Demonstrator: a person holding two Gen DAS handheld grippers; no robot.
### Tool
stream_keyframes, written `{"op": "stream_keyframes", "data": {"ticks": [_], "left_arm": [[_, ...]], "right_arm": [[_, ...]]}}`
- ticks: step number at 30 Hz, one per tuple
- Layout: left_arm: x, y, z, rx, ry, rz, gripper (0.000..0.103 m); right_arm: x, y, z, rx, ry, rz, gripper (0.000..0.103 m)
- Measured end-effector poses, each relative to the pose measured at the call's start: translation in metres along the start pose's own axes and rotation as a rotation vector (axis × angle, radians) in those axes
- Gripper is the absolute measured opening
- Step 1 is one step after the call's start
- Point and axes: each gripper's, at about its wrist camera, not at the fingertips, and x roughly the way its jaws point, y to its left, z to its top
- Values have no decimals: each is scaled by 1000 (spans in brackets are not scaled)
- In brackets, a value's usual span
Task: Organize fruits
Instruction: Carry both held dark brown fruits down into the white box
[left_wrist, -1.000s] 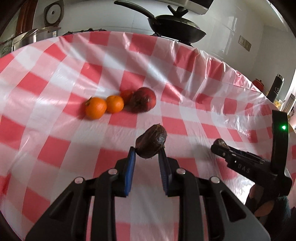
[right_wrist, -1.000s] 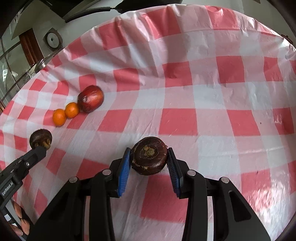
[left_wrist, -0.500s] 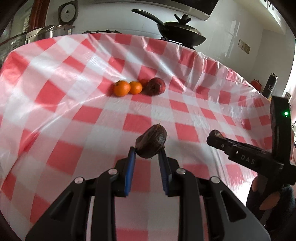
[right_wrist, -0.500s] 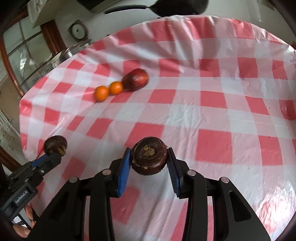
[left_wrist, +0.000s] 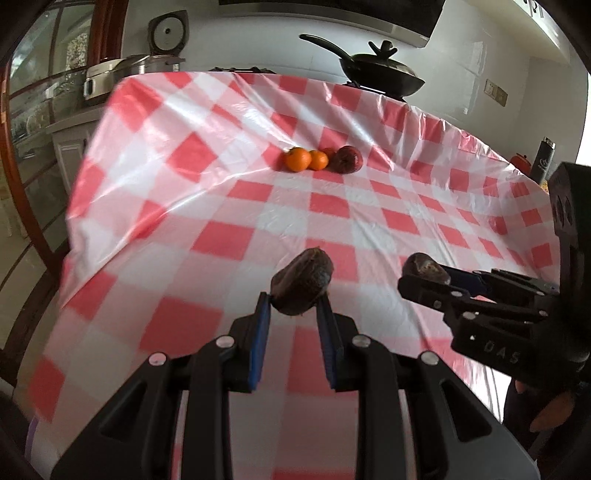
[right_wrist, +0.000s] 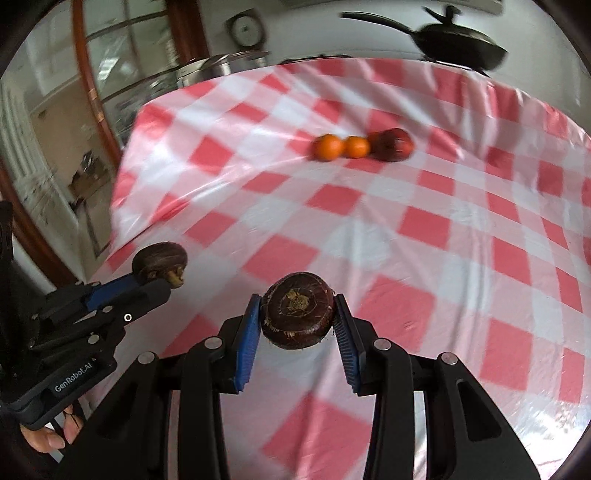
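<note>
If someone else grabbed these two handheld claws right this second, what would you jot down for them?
Left gripper: shut on a dark brown round fruit, held above the table.
Right gripper: shut on a second dark brown flattened fruit, also in the air.
On the red-and-white checked tablecloth: two oranges and a dark red apple-like fruit sit touching in a row; a smaller red fruit is half hidden behind them.
Done: row started.
Left: probably set both brown fruits down by the row.

Red-white checked tablecloth (left_wrist: 229, 206); two orange tangerines (left_wrist: 306, 160); blue claw pads (left_wrist: 258, 343)
</note>
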Motion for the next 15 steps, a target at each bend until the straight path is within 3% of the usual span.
{"op": "stream_keyframes", "data": {"ticks": [7,15], "left_arm": [[-42,31,-27,-18,-23,44,26],[-94,78,-81,-101,-36,99,26]], "right_arm": [[-10,63,-15,-125,2,52,39],[-19,138,-41,-285,14,132,39]]}}
